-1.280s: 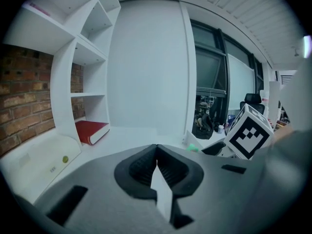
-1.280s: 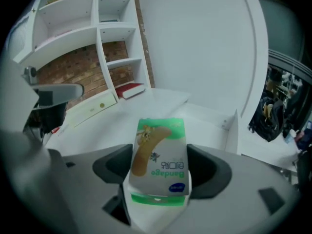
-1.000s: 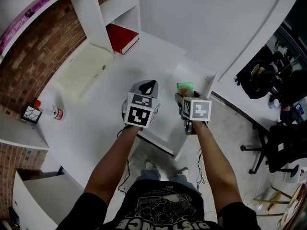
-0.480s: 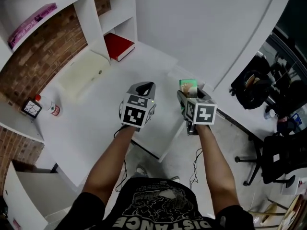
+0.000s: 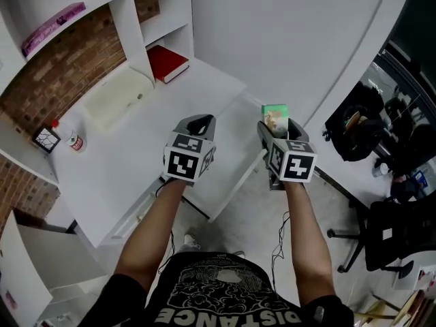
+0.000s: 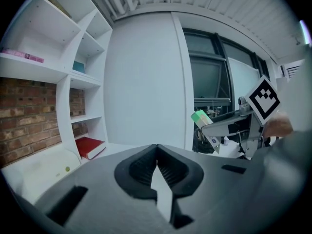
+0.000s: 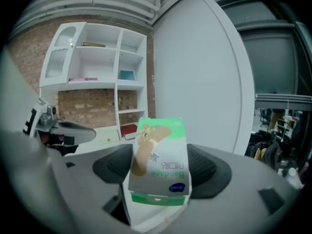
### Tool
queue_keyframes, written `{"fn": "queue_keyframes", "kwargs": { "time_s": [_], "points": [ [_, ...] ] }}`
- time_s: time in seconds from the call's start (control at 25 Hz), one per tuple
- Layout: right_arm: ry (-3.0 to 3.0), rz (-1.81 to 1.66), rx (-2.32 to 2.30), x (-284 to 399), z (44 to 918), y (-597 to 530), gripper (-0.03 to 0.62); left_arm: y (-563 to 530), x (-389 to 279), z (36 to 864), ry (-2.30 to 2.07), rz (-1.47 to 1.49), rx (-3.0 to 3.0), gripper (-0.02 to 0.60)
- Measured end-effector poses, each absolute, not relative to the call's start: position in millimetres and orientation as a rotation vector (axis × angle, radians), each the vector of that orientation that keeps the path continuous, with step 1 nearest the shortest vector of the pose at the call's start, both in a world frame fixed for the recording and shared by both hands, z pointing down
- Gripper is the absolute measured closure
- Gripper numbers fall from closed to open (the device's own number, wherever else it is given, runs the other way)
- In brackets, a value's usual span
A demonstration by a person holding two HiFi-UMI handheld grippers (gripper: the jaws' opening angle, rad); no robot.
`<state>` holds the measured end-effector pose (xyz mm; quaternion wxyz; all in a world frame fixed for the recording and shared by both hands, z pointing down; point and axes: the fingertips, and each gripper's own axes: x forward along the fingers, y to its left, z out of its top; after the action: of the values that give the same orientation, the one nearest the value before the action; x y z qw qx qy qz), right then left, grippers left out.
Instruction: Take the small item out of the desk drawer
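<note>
A small green and white bandage box (image 5: 274, 114) is clamped between the jaws of my right gripper (image 5: 276, 131), held in the air above the right end of the white desk (image 5: 136, 162). It fills the middle of the right gripper view as the box (image 7: 160, 160), with a black pad pressing each side. The open drawer (image 5: 235, 179) juts out below and between my two arms. My left gripper (image 5: 198, 124) hovers over the desk to the left, shut and holding nothing; its pads (image 6: 146, 165) meet at the tip. From the left gripper view the box (image 6: 200, 117) shows at the right.
A red book (image 5: 167, 61) lies in a shelf cubby at the back. On the desk's far left lie a cream pad (image 5: 116, 97), a small bottle (image 5: 75, 142) and a small dark frame (image 5: 45, 139). Office chairs (image 5: 354, 125) stand on the floor at the right.
The right gripper has risen with the box, from down in the drawer to well above it. The left gripper stayed shut and drifted slightly left. The head camera has pulled back.
</note>
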<state>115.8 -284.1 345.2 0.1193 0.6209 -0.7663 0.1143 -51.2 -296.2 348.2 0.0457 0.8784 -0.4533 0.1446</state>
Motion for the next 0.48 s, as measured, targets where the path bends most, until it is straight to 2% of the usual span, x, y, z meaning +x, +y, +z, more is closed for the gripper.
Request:
{"fn": "queue_keyframes", "kwargs": {
  "time_s": [0.48],
  "points": [
    [-2.254, 0.259, 1.842, 117.6, 327.7, -267.9, 0.246, -279.3, -57.9, 340.5, -1.428, 0.451, 2.675, 0.575]
  ]
}}
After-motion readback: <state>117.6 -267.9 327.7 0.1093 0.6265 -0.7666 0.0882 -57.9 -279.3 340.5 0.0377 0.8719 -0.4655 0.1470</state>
